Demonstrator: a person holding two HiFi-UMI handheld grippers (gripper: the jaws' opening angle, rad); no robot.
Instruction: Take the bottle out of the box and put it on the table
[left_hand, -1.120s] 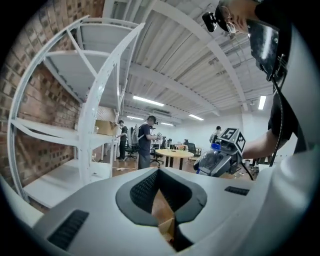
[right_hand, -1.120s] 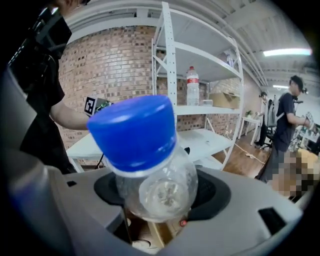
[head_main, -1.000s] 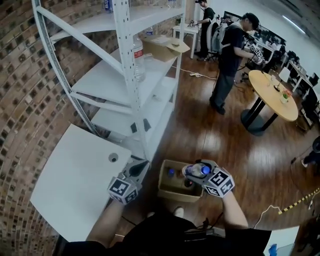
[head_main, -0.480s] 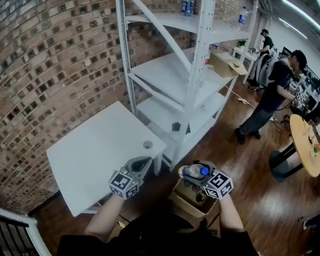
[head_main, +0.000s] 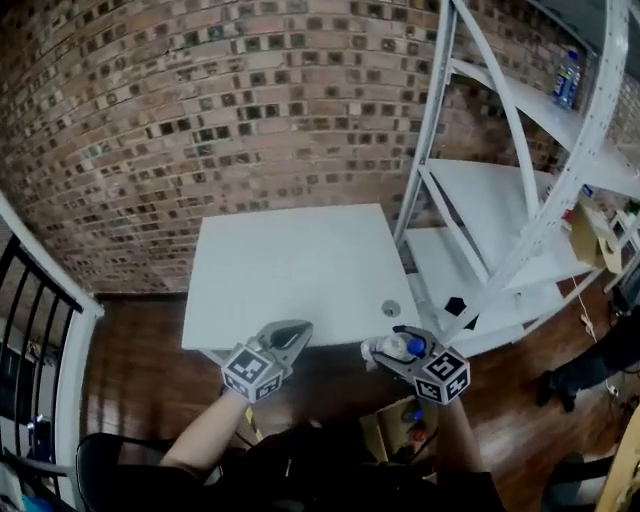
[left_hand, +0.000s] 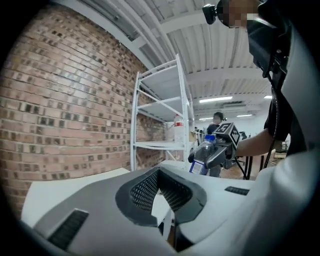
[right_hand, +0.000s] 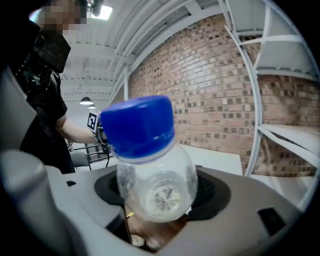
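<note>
Right gripper: the right gripper (head_main: 386, 350) is clamped on the bottle (head_main: 397, 347), one jaw on each side.
Bottle: it is see-through with a blue cap (right_hand: 138, 125). It is up in the air, out of the box, just by the near edge of the table. It does not touch the table.
Left gripper: the left gripper (head_main: 291, 335) has its jaws a little apart, with nothing between them. It is in the air by the table's near edge, beside the right gripper.
Table: the table (head_main: 290, 265) is white and has a small round hole (head_main: 390, 309) near one corner.
Box: the brown box (head_main: 392, 428) sits low on the wood floor, under the right arm.
Shelf: a tall white shelf (head_main: 500, 215) stands to the right of the table.
Wall: a brick wall (head_main: 200, 100) is behind the table.
</note>
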